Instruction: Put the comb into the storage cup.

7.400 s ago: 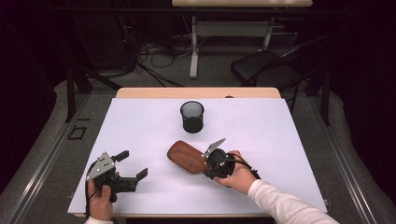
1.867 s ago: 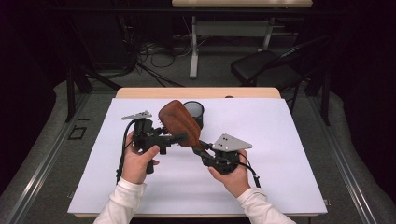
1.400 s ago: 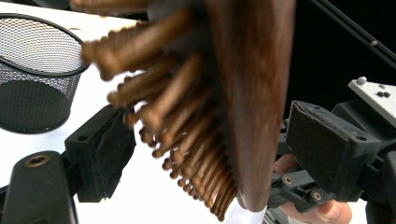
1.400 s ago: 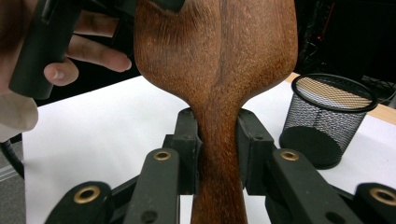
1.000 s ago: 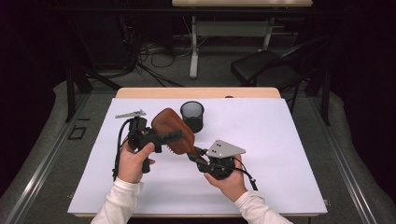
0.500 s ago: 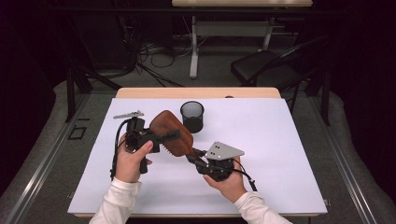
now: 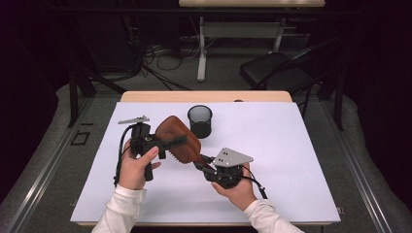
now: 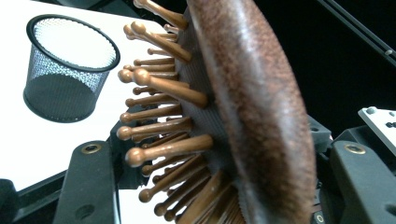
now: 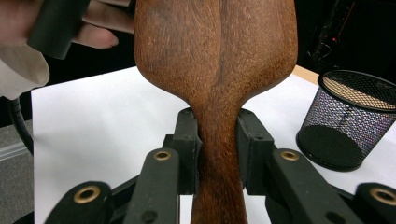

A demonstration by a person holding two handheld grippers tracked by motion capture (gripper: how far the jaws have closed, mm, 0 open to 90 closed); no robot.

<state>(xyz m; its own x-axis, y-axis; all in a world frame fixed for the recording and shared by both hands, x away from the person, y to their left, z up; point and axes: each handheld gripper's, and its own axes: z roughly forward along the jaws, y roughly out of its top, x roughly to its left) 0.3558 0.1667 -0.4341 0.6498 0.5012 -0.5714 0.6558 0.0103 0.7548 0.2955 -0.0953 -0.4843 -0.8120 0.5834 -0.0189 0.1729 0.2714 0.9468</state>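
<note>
1. Two grips on one wooden paddle hairbrush [image 7: 179, 140], held in the air above the left half of the worktop [image 7: 291, 145], head tilted up toward the far left, handle sloping down toward the near right.
2. Clamped at the neck of the handle by the right hand-held gripper [image 9: 218, 144], pads pressed on both sides of the narrow wood; probably chosen as the slimmest, firmest place to steady the brush.
3. Taken across the head by the left hand-held gripper [image 7: 167, 143], jaws just now closing, one on the peg bristles [image 8: 159, 116] and one behind the smooth back; seemingly a handover or a turning of the brush between both hands.
4. Standing upright near the middle of the far edge, a black mesh cup [image 7: 199, 121], just beyond the brush head, apart from it; likely the place meant for the brush.
5. Spread beneath everything, white covering over the worktop.
</note>
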